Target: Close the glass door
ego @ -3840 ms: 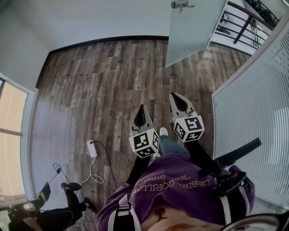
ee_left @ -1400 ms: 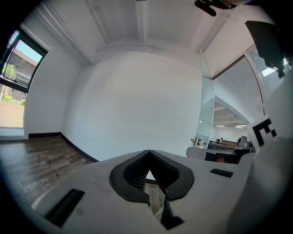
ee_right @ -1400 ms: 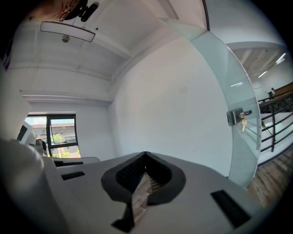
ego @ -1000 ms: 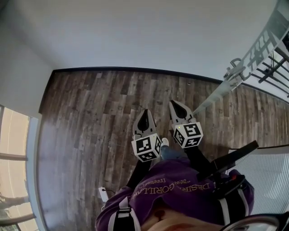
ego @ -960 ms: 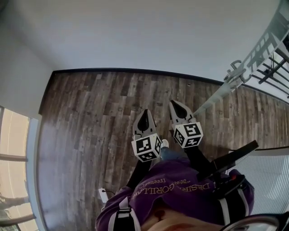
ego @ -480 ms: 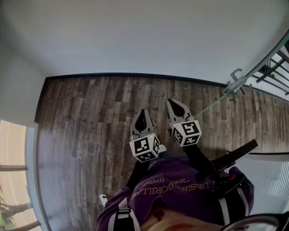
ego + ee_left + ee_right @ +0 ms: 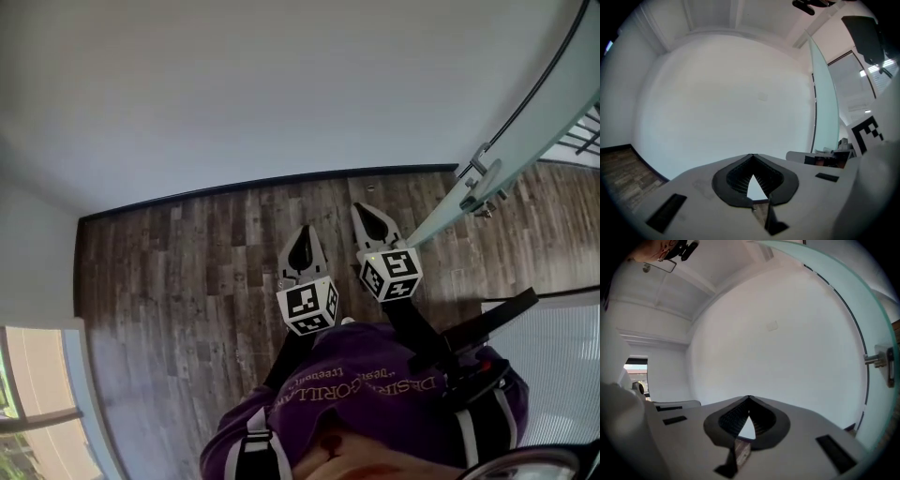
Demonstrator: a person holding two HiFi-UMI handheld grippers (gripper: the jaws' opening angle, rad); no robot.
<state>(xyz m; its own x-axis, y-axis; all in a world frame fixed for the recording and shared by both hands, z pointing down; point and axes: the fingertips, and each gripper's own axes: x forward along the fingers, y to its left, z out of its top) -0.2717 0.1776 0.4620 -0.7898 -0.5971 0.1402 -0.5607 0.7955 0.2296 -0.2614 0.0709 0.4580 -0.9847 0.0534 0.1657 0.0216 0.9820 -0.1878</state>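
Note:
The frosted glass door (image 7: 531, 137) stands open at the right, seen almost edge-on, its bottom corner near my right gripper. Its metal handle (image 7: 481, 180) sticks out just right of that gripper. My right gripper (image 7: 362, 208) is shut and holds nothing; it points at the white wall, a short way left of the door. My left gripper (image 7: 302, 229) beside it is shut and empty too. In the right gripper view the door (image 7: 876, 319) curves along the right side, with the handle (image 7: 881, 361) on it. From the left gripper (image 7: 752, 154) the door (image 7: 824, 108) shows at the right.
A white wall (image 7: 281, 84) with a dark baseboard (image 7: 253, 184) runs close ahead across the wooden floor (image 7: 187, 272). A window (image 7: 37, 394) is at the lower left and a ribbed white panel (image 7: 562, 375) at the lower right. A black railing (image 7: 589, 141) lies beyond the door.
The view has swung and moved on: the wall and the door stand closer, and the door handle now sits right beside my right gripper. Both grippers stay shut.

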